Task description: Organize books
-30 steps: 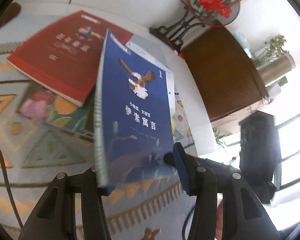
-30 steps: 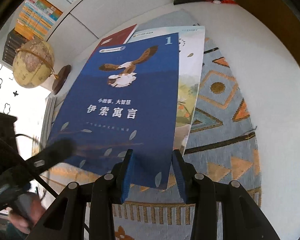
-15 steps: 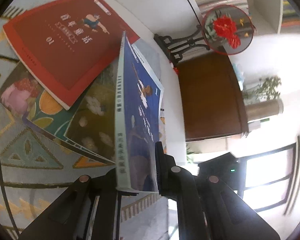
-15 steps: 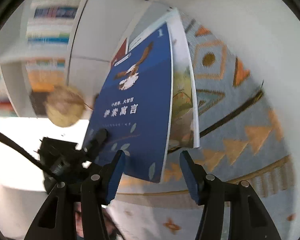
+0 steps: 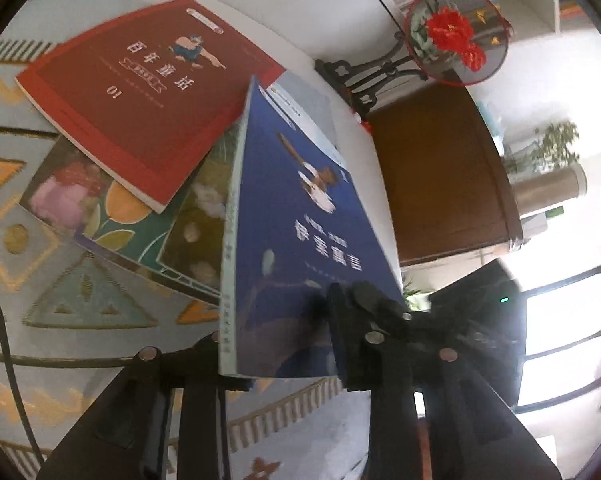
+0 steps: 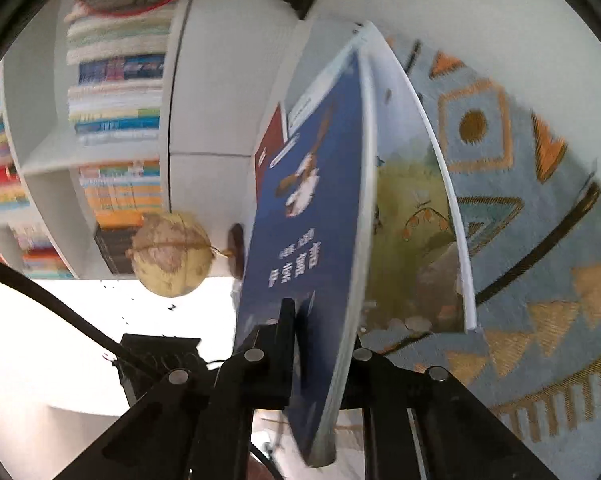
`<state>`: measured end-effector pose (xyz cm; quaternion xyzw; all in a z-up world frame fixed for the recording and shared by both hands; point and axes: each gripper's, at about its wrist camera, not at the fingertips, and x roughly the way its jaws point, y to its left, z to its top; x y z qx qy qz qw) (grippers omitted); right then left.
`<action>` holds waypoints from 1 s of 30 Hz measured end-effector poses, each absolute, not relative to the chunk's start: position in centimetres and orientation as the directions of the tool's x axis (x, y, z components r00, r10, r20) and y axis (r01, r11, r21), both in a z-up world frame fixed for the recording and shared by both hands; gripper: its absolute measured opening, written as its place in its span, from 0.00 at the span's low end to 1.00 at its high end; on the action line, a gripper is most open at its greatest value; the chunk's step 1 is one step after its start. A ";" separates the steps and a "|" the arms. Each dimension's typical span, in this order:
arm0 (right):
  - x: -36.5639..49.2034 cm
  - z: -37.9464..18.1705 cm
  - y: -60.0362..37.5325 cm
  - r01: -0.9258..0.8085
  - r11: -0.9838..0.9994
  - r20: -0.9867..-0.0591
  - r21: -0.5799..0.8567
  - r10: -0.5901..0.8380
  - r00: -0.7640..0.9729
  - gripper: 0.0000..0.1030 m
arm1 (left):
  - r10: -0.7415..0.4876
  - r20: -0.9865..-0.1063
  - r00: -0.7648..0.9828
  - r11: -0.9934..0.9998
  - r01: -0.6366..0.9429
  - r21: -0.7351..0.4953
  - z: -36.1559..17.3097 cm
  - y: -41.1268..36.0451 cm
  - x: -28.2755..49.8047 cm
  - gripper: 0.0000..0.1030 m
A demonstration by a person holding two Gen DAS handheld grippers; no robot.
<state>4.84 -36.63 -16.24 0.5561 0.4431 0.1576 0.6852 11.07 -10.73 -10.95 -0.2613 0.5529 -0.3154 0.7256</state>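
A blue book (image 5: pixel 300 220) with a bird on its cover stands tipped up over the patterned mat (image 5: pixel 60 300). Its lower edge sits slanted between the jaws of my left gripper (image 5: pixel 276 332), which are opening; the gap is wider than the spine, and the left finger is hidden behind the book. In the right wrist view the blue book (image 6: pixel 312 220) rises edge-on, and my right gripper (image 6: pixel 320 332) is shut on its lower edge. A red book (image 5: pixel 140 92) lies on a flowered picture book (image 5: pixel 112 216) on the mat.
A pale picture book (image 6: pixel 416 208) lies under the blue one on the mat (image 6: pixel 520 200). A round fan with a red flower (image 5: pixel 452 36) stands on a black stand near a brown cabinet (image 5: pixel 432 172). A globe (image 6: pixel 172 256) and filled bookshelves (image 6: pixel 112 120) are behind.
The right gripper rolled and closed on the blue book's lower edge. The book tipped from flat to nearly on edge. The left jaws closed on it, then widened again.
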 end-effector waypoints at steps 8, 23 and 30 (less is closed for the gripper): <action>3.3 -11.6 -33.8 0.155 0.717 -0.690 0.680 0.553 0.467 0.11 | -0.620 -0.743 0.250 0.765 0.402 -0.503 -8.9 -13.3 7.6 0.26; -0.8 -4.4 -26.5 -0.265 0.840 -0.676 0.473 0.539 0.503 0.14 | -0.513 -0.723 0.462 0.851 0.381 -0.360 -1.2 -6.3 2.1 0.26; 0.0 -0.2 -19.8 -0.415 0.786 -0.612 0.458 0.618 0.494 0.15 | -0.443 -0.679 0.585 0.896 0.301 -0.326 2.5 0.8 0.9 0.26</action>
